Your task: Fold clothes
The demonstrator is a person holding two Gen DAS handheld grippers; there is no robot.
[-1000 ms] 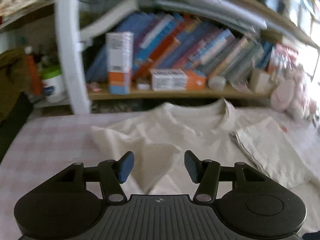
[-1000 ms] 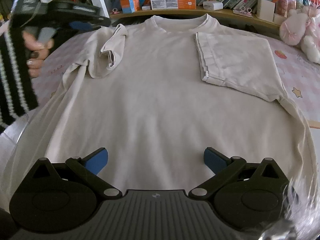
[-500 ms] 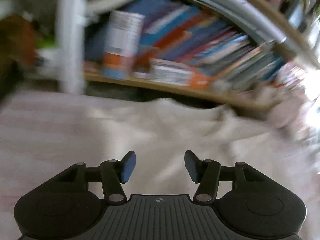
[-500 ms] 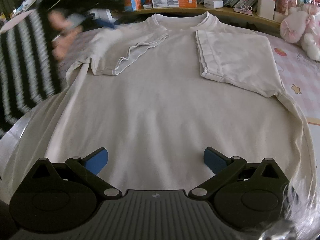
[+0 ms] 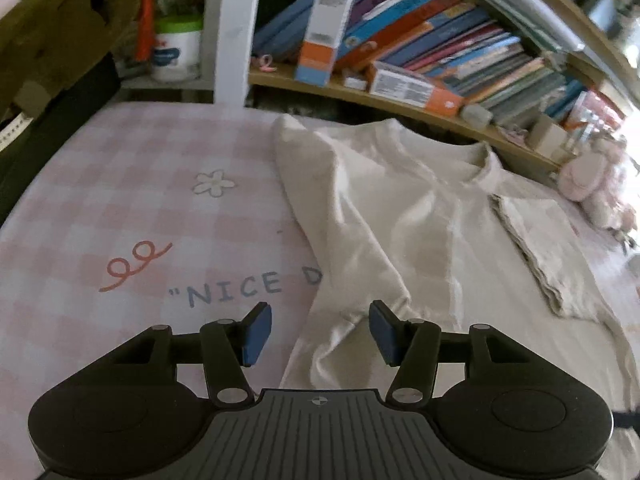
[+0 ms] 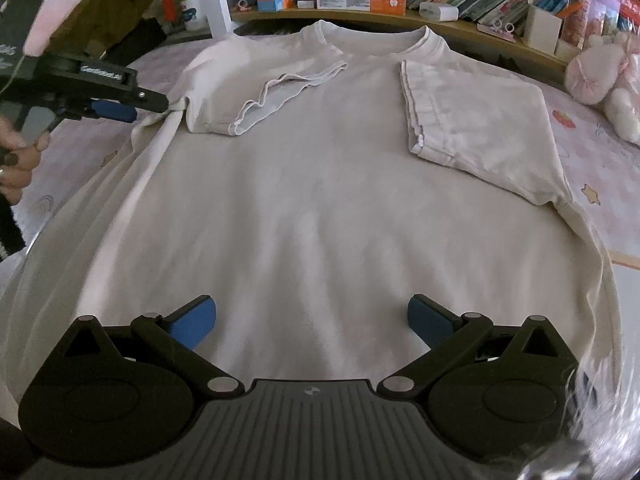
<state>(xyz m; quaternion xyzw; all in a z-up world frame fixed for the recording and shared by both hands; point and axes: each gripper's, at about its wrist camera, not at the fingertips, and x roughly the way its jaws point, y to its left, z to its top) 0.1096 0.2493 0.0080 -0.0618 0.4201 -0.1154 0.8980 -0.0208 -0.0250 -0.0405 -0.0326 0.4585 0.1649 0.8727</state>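
T-shirt (image 6: 320,208), cream: lying flat and face-up on the pink checked bedsheet (image 5: 120,208), collar (image 6: 372,40) pointing toward the bookshelf (image 6: 400,20). Both short sleeves are lying folded inward over the chest; the one on the left of the right wrist view (image 6: 264,96) is sitting rumpled with its hem gaping, the other (image 6: 472,120) is lying flatter with a straight hem edge.

Left gripper (image 5: 318,334): hovering at the shirt's side edge just below the folded sleeve, its blue pads (image 5: 256,334) standing partly apart with nothing between them; seen from the right wrist (image 6: 114,110), it is being held by a hand (image 6: 16,152) at the garment's edge.

Right gripper (image 6: 312,320): hovering over the lower body of the shirt, fingers spread wide, gripping nothing.

Bedsheet: showing a printed flower (image 5: 214,182), a red squiggle and the lettering "NICE D", the rest running under the shirt.

Bookshelf: holding a leaning row of books (image 5: 460,52), an upright orange-and-white box (image 5: 324,32) and a flat box (image 5: 412,90) lying on its side in front of them.

White tub with green lid (image 5: 176,50): standing left of the white shelf post (image 5: 236,32); contents cannot be told.

Pink plush toy (image 6: 596,72): sitting on the bed's far right.
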